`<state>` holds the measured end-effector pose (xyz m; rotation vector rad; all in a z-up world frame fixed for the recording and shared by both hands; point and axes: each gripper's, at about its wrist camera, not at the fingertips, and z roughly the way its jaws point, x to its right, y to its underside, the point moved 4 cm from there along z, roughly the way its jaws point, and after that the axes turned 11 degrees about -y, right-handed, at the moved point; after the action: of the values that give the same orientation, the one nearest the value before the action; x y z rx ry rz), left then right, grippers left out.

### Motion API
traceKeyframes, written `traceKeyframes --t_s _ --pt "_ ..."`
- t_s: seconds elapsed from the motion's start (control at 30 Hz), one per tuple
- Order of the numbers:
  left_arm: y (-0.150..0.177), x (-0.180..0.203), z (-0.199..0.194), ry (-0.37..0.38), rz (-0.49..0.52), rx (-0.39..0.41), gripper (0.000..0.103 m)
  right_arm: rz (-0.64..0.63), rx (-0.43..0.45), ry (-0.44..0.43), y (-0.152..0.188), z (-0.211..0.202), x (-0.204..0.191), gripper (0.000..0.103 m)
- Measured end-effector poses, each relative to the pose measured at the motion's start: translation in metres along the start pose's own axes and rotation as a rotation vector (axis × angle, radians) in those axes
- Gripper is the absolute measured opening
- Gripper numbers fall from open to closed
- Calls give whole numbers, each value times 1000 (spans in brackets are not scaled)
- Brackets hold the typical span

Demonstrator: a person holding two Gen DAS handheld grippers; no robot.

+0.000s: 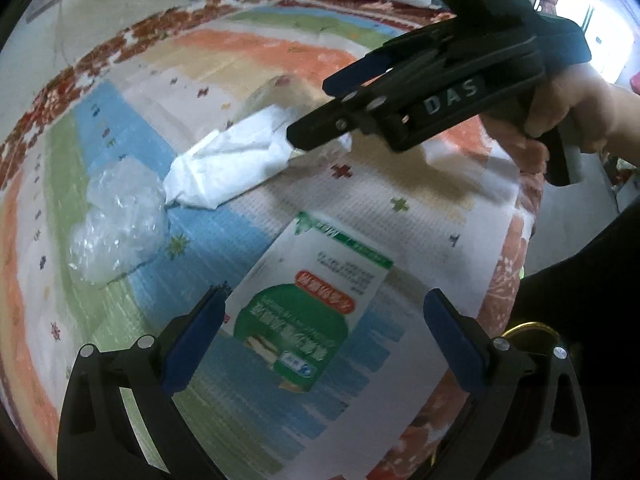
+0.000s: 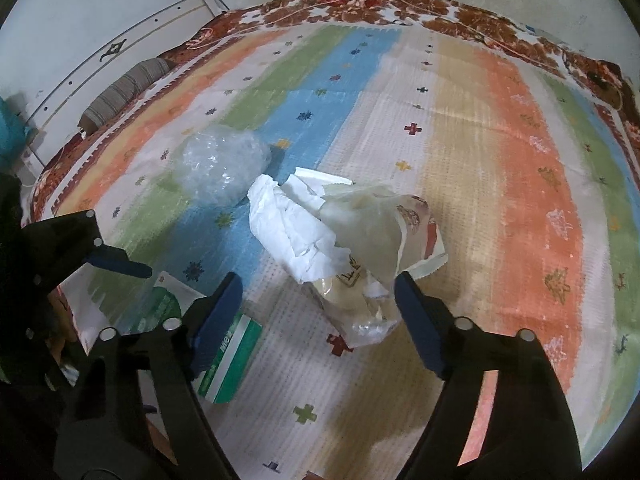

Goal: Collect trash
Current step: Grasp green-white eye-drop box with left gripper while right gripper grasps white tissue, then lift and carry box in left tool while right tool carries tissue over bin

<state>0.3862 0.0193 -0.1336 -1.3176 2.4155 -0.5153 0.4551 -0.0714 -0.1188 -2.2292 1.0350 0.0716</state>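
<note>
Mat [image 2: 460, 128]: stripes of orange, green, blue, white and tan, dotted with small coloured crosses.
Blanket [image 2: 360, 8] at the mat's far edge: red-brown floral.
Box [image 1: 308, 304]: white and green, red label.
Tissue [image 2: 288, 224]: white.
Bag [image 2: 220, 164]: clear.
Gripper pads [image 2: 218, 316]: blue.

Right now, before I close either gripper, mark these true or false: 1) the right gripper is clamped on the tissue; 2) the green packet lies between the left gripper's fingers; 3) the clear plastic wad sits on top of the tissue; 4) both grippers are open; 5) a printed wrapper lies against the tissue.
1) False. The right gripper is open; the tissue lies ahead of its fingers, not pinched.
2) True. The green packet lies on the mat in front of the left gripper, in line with its gap.
3) False. The plastic wad rests on the mat beside the tissue.
4) True.
5) True. The wrapper touches the tissue.
</note>
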Motion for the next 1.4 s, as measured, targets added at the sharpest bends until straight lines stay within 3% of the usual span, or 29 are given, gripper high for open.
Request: traceKeyframes --t_s 0.13,0.2,0.3,0.43,0.63,0.73,1.07,1.17,1.2,1.4 --pt "1 -5 6 62 -8 -22 97 -6 -5 3 -3 7 3 70" --pt "4 -1 11 84 16 -37 97 -7 -11 1 -4 11 5 64" --pt "4 3 17 77 62 -35 97 26 -27 -27 -8 14 4 60" --pt "-3 -3 22 89 39 -20 97 27 -41 -4 -11 20 5 56" --pt "-1 -3 28 32 112 -18 97 36 -56 -2 -8 27 9 44" --pt "2 -11 33 62 91 -62 97 36 -59 -15 -8 28 7 38" --pt "7 -10 43 100 58 -87 97 15 -40 -14 -12 20 4 10" --pt "10 -12 43 114 27 -107 92 11 -29 -21 -14 15 2 3" --pt "10 -13 43 103 25 -107 88 8 -25 -23 -14 14 1 2" --pt "10 -12 40 59 -10 -114 83 -13 6 -16 -16 2 -6 1"
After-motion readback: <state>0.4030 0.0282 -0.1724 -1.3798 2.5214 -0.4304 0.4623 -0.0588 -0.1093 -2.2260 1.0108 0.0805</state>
